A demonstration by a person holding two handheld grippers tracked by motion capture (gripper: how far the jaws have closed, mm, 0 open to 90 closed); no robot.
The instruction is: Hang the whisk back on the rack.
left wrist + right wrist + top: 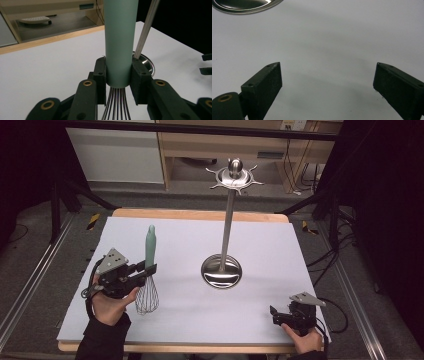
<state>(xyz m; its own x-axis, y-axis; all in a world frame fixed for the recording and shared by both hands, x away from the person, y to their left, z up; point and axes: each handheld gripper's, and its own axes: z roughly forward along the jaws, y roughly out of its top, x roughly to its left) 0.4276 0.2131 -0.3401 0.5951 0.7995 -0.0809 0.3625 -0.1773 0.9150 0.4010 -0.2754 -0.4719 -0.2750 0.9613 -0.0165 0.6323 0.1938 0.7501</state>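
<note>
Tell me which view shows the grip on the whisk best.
The left gripper view: both fingers press the whisk at its green handle's base, just above the wires. The high view shows the whole whisk upright in the left gripper. The right gripper view looks elsewhere.

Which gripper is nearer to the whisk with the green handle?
The left. The left gripper is shut on the whisk at the bottom of its green handle, holding it upright. The right gripper rests open near the table's right front corner, far from it.
</note>
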